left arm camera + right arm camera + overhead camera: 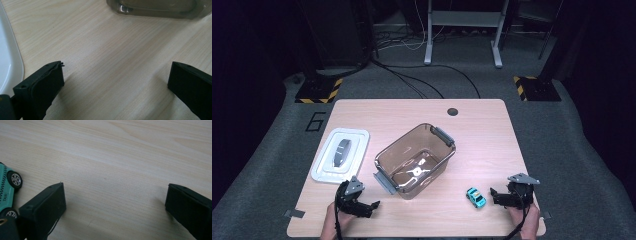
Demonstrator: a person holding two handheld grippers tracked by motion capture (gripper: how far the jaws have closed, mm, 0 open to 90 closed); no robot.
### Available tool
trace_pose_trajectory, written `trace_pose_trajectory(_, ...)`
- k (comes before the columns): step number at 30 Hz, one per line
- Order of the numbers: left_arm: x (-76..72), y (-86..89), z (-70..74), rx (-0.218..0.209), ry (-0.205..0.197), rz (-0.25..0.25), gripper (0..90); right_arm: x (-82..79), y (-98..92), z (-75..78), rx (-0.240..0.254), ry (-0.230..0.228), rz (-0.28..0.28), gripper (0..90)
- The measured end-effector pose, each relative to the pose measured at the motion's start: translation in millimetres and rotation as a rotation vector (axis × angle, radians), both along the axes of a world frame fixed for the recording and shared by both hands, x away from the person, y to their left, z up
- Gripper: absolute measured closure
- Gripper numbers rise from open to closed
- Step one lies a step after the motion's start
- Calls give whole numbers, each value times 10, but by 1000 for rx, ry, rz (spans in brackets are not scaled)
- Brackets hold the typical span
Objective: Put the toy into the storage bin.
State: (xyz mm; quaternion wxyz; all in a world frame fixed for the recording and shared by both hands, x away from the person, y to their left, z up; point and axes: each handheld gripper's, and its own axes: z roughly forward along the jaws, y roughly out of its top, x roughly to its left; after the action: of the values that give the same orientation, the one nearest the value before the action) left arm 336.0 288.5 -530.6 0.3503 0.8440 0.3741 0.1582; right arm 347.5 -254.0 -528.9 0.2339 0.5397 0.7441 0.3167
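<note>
At the near edge of the pale wood-grain table (pixel 492 125), two hands come in from below, each with a matte black, blocky gripper. The left gripper (pixel 362 207) sits at the near left corner, its jaws spread wide with only bare tabletop between them. The right gripper (pixel 498 196) sits at the near right, its jaws likewise released and wide apart, nothing between them; a grey three-cornered plate caps it.

Just left of the right gripper, close beside its jaw but outside the gap, stands the toy car (pixel 475 197): a small, glossy turquoise taxi with a chequered stripe and silver-spoked wheels, seen in the right gripper view (pixel 6 192) at the left jaw's outer side.

Farther in, near the table's middle, rests an open box (pixel 387 156) of smoky, translucent brown plastic, rectangular with rounded corners and a grey latch at each short end, set at a slant.

To its left lies a flat white lid (pixel 324 160), rounded at the corners, with a grey handle in its centre.

On the far edge is a small dark round hole (pixel 453 111).
</note>
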Motion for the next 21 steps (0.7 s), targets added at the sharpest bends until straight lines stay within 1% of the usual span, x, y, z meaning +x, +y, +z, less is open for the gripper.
trace_pose_trajectory(2, 0, 1, 1, 0, 1, -1, 0, 3, -4, 1, 1, 7, -8, 13)
trace_pose_trajectory(6, -1, -1, 0, 0, -1, 0, 1, 0, -8, 2, -2, 5, -11, 14)
trace_pose_trajectory(8, -3, -5, -5, -2, -6, 5, 1, -18, -8, 15, -11, -11, -18, 17)
trace_pose_trajectory(9, -2, -5, -8, -6, -8, 3, 2, -37, -15, 27, -9, -29, -25, 23)
trace_pose_trajectory(10, -2, -5, -8, -5, -8, 3, 2, -46, -19, 35, 6, -30, -33, 19)
trace_pose_trajectory(11, -1, -5, -8, -6, -8, 3, 2, -55, -21, 43, 30, -24, -32, 18)
trace_pose_trajectory(12, -2, -6, -8, -6, -8, 4, 2, -72, -10, 58, 38, -16, -28, 16)
trace_pose_trajectory(13, -4, -8, -9, -9, -6, 5, 2, -95, 12, 79, 28, -18, -24, 14)
trace_pose_trajectory(15, -4, -8, -9, -9, -6, 5, 2, -161, 59, 136, 32, -29, -21, 16)
trace_pose_trajectory(16, -7, -9, -5, -3, -4, 9, 2, -191, 71, 162, 41, -40, -16, 18)
trace_pose_trajectory(17, -8, -9, -5, -4, -4, 10, 3, -224, 90, 192, 66, -42, -14, 19)
trace_pose_trajectory(18, -9, -8, -3, -1, -2, 9, 3, -249, 107, 221, 79, -44, -7, 19)
trace_pose_trajectory(21, -11, -8, -4, -2, -10, 7, 7, -302, 185, 303, 74, -45, 11, 19)
